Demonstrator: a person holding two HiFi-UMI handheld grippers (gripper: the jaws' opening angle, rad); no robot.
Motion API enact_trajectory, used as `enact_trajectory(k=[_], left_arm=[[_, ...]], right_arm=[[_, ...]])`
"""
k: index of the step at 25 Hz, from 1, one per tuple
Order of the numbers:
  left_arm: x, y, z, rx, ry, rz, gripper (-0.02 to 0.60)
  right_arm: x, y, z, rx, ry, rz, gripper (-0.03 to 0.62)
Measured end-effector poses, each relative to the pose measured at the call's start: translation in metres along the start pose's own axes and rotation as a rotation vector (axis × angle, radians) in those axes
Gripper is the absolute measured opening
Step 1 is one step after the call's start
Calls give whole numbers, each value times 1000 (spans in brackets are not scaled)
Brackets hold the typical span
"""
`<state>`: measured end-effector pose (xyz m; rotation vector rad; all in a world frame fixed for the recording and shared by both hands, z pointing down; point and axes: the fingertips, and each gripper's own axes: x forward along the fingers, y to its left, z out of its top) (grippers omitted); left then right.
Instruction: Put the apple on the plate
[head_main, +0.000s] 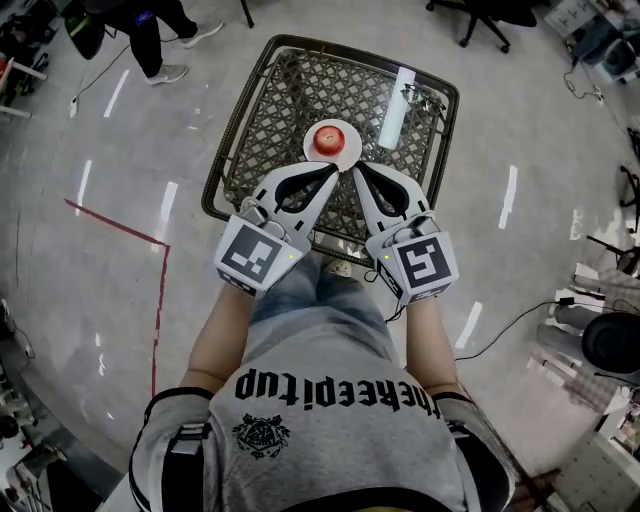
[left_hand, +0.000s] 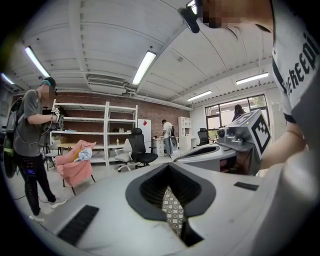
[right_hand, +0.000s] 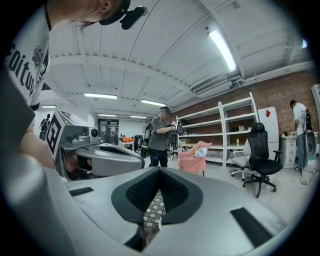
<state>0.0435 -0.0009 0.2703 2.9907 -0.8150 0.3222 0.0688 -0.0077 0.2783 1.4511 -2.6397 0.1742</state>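
In the head view a red apple (head_main: 327, 139) rests on a small white plate (head_main: 346, 153) at the middle of a dark lattice-top table (head_main: 243, 120). My left gripper (head_main: 334, 168) and right gripper (head_main: 357, 167) are side by side at the table's near edge. Their tips almost touch each other just short of the plate. Both are shut with nothing between the fingers. In the left gripper view (left_hand: 169, 168) and the right gripper view (right_hand: 159, 171) the jaws meet, and only the table's lattice shows through the gap. The apple is hidden in both.
A white cylinder (head_main: 396, 120) lies at the table's far right. A person's legs (head_main: 150, 45) stand on the floor at the far left, and an office chair (head_main: 480, 15) is beyond the table. Red tape (head_main: 160, 270) marks the floor on the left.
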Motion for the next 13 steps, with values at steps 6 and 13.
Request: enact_trajectory(k=[6, 13], left_arm=[[3, -7, 0, 11, -1, -7, 20], [-1, -18, 6, 40, -14, -14, 20]], right_arm=[[-5, -1, 0, -3, -14, -1, -6], [-17, 4, 4, 2, -22, -7, -6]])
